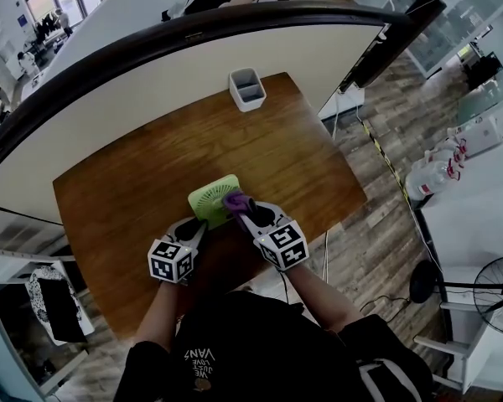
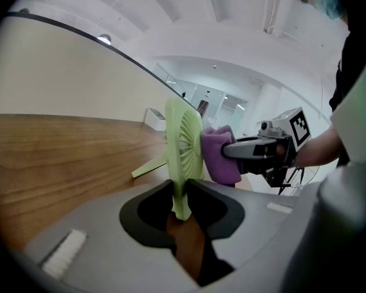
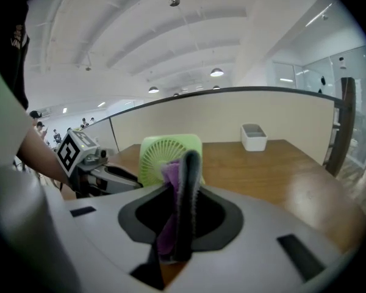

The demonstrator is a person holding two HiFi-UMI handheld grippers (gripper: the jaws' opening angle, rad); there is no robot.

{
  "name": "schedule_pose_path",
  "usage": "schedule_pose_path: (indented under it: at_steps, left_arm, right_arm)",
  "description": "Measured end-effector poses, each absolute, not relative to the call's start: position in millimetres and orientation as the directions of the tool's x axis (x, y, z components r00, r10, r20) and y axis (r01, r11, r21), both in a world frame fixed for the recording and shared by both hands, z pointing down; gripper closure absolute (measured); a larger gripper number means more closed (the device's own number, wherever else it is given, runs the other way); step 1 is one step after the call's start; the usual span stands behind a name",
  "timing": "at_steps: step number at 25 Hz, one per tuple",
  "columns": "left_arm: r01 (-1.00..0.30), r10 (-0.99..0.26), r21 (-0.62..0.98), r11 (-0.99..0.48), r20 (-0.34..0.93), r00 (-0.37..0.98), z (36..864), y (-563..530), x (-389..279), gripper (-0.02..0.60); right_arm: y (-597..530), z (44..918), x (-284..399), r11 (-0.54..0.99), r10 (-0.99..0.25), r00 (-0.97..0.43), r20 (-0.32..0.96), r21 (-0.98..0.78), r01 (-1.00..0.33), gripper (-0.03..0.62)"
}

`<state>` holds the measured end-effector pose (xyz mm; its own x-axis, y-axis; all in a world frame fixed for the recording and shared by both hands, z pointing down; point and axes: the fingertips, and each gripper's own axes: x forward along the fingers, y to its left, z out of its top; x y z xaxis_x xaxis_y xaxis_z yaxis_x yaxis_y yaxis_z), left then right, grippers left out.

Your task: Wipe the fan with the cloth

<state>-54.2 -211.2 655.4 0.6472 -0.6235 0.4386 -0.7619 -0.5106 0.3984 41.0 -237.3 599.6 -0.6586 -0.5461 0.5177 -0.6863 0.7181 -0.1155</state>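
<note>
Standing upright near the front edge of the wooden table, the square green plastic fan has a tool on each side in the head view. Left gripper view: the left gripper clamps the fan's thin lower rim, evidently to steady it. Right gripper view: the right gripper pinches the soft purple cloth, which is pressed against the ribbed grille.

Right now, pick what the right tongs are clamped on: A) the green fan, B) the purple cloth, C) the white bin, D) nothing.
B: the purple cloth is pinched in the right tongs, in front of the green fan.
</note>
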Motion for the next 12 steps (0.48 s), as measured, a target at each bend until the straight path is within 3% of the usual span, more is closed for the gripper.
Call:
schedule_pose_path:
  at_steps: [6, 12]
  left_arm:
    - [-0.758, -0.617, 0.399, -0.516, 0.44, 0.652, 655, -210, -53, 0.5]
    - [-0.757, -0.61, 0.408, -0.51, 0.449, 0.653, 655, -206, -53, 0.5]
  right_arm:
    - [-260, 601, 79, 0.611, -0.631, -0.566, 0.53, -0.109, -0.784, 0.51]
    - [-247, 601, 75, 0.617, -0.624, -0.573, 0.531, -0.116, -0.779, 0.51]
